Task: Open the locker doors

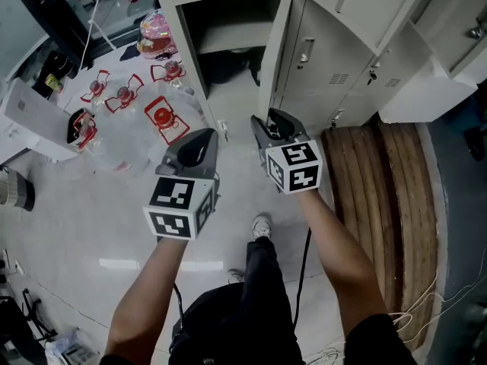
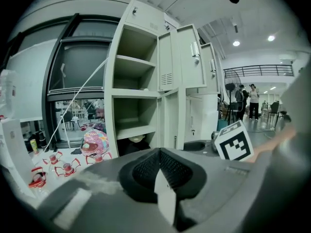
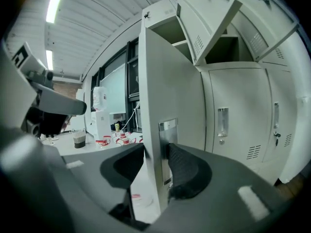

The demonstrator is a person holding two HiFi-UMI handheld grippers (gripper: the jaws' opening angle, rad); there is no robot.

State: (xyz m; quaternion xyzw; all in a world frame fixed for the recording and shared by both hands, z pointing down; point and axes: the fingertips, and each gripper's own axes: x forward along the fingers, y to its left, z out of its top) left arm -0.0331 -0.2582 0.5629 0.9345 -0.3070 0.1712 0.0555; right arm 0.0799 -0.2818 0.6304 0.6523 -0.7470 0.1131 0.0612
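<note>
Right hand-held gripper (image 3: 156, 161): jaws closed on the free edge of an open locker door (image 3: 172, 81), at its metal handle plate (image 3: 167, 129). Left hand-held gripper (image 2: 158, 171): jaws together, empty, beside the right one, facing open shelved compartments (image 2: 133, 115). Locker bank (image 1: 342, 52): an upper door also open, the doors right of the held one closed.
</note>
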